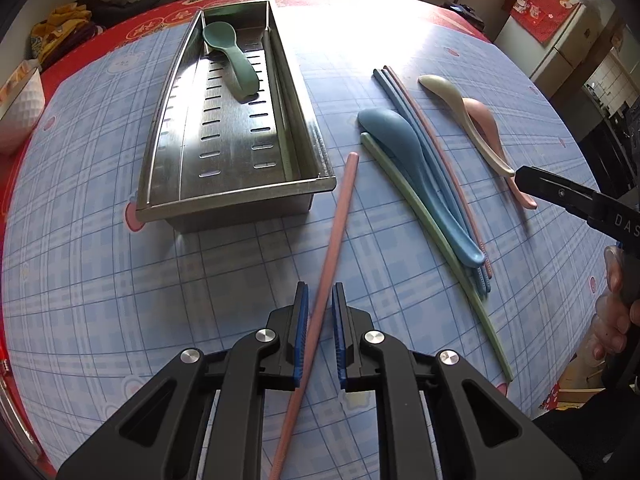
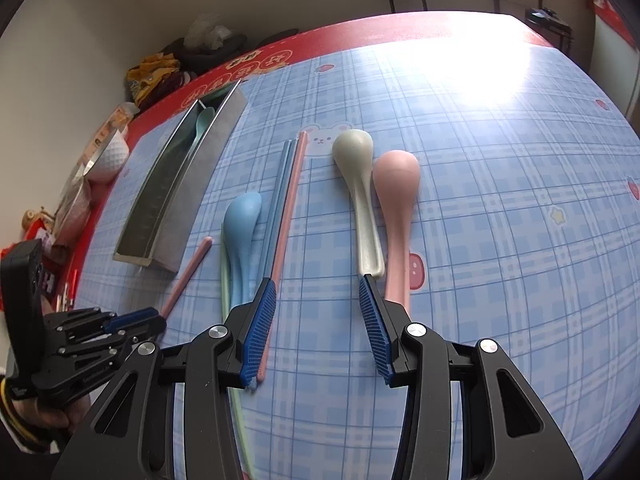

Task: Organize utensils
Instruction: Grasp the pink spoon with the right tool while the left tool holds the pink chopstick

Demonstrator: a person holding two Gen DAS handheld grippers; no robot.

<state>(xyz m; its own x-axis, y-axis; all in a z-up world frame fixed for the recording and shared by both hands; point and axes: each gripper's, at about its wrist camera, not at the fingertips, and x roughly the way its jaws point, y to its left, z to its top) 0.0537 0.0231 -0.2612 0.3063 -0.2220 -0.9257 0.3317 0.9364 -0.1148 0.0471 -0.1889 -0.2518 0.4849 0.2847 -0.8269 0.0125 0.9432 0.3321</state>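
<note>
On the desk (image 1: 120,280), loose utensils right of the steel tray (image 1: 236,196)

Key relation: pink chopstick (image 1: 332,248) runs lengthwise between the left gripper (image 1: 320,312) fingers, far tip aimed at the tray corner; left hand way nearer.
Left fingers: apart, straddling the stick, not pinching yet.
Right gripper (image 2: 318,320): fingers spread wide, hovering over handle ends, holding nothing.
Spoon count: four; green spoon (image 1: 232,60) in tray, blue spoon (image 1: 416,168), cream spoon (image 2: 358,188), pink spoon (image 2: 396,208) outside.
Chopsticks: about five, maybe more, bundled ones hard to separate.

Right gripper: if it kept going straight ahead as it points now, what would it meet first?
Likely the cream spoon: the open right gripper has that handle end at its right finger, the pink spoon just beside. Height above the table is unclear.
</note>
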